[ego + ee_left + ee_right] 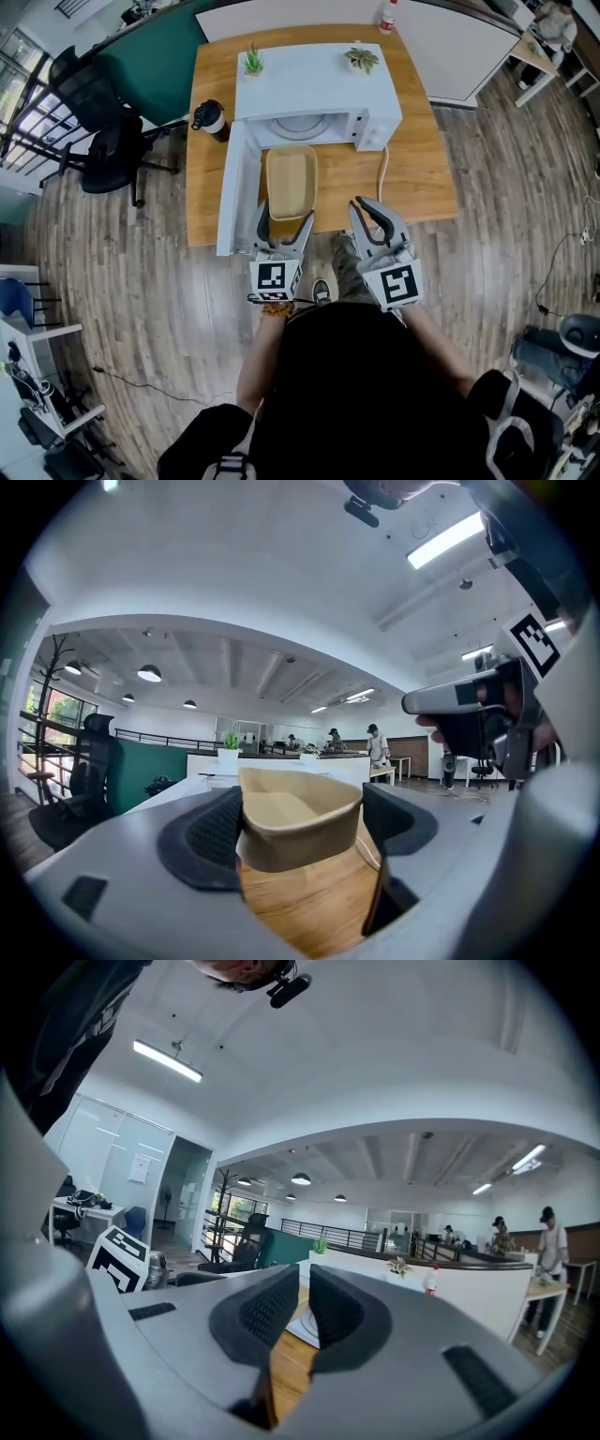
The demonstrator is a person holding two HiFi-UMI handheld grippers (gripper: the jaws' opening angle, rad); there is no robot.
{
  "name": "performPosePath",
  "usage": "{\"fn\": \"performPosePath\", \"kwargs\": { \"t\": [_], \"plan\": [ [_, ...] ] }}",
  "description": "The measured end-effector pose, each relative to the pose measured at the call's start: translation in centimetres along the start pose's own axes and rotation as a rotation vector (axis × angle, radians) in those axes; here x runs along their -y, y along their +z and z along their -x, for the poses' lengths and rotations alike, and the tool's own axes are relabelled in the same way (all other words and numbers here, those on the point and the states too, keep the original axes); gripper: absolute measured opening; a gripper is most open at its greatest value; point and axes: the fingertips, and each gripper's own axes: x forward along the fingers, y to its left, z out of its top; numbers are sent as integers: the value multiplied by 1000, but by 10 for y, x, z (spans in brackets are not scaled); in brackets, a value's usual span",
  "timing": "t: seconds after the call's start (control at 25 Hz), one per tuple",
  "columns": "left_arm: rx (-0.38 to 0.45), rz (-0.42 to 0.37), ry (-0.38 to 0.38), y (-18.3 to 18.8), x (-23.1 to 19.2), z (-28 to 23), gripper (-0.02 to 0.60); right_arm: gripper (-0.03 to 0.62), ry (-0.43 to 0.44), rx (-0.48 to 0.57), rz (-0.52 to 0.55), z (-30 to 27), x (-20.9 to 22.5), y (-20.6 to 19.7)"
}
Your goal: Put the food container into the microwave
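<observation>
While in left gripper [302,825], one food container [298,810]

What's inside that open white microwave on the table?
Only the front of a round turntable shows inside the microwave, bare where visible. The rest is hidden under the microwave's roof. The food container is outside, in the left gripper.

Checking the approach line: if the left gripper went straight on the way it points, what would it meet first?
The left gripper, shut on the container, points at the open microwave; the container would probably enter its opening first, though depth is unclear.
</observation>
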Motion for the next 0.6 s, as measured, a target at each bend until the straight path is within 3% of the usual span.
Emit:
{"fn": "performPosePath", "kwargs": {
  "t": [0.6],
  "plan": [
    [-45, -27, -15, -25, -19, -52, 439, 25, -42, -34, -5, -1, 28, -9]
  ]
}}
